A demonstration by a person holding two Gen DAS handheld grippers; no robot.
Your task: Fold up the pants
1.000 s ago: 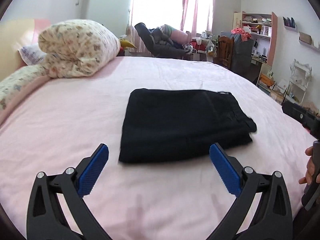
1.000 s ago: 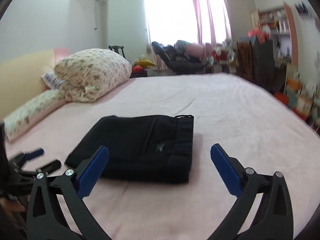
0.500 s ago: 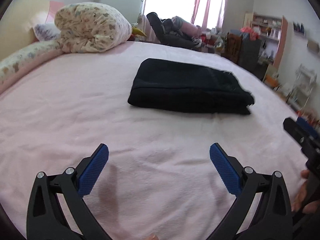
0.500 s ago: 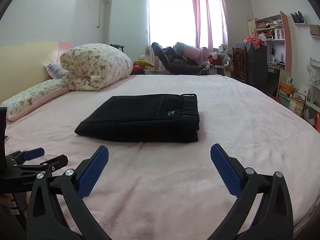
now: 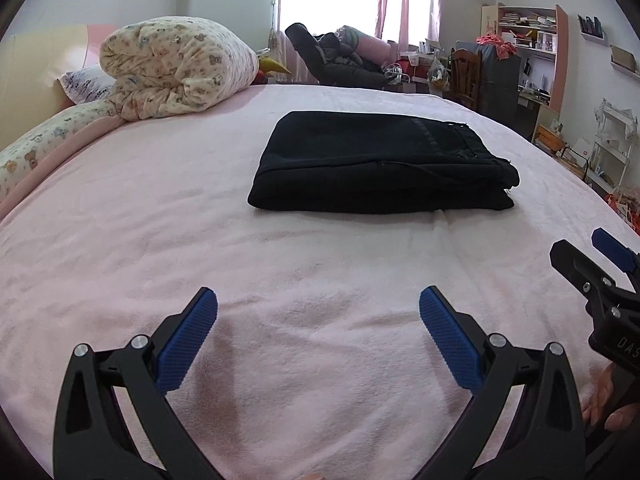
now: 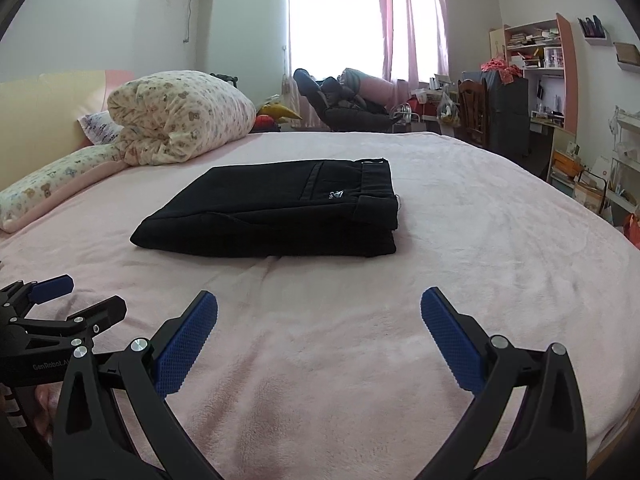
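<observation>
The black pants [image 5: 380,162] lie folded in a flat rectangular stack on the pink bed [image 5: 200,240], in the middle of both views; they also show in the right wrist view [image 6: 276,208]. My left gripper [image 5: 318,312] is open and empty, low over the bed, well short of the pants. My right gripper [image 6: 318,312] is open and empty too, also short of the stack. Each gripper shows at the edge of the other's view: the right one [image 5: 600,264] and the left one [image 6: 64,304].
A rolled floral duvet [image 5: 176,68] and pillows [image 5: 44,140] lie at the bed's far left. A dark recliner [image 5: 332,64] heaped with clothes stands under the window. Shelves [image 5: 528,40], a chair and clutter line the right wall past the bed's edge.
Both grippers have pulled back from the folded pants and dropped lower over the bed. The pants have stayed in place. Both stay open.
</observation>
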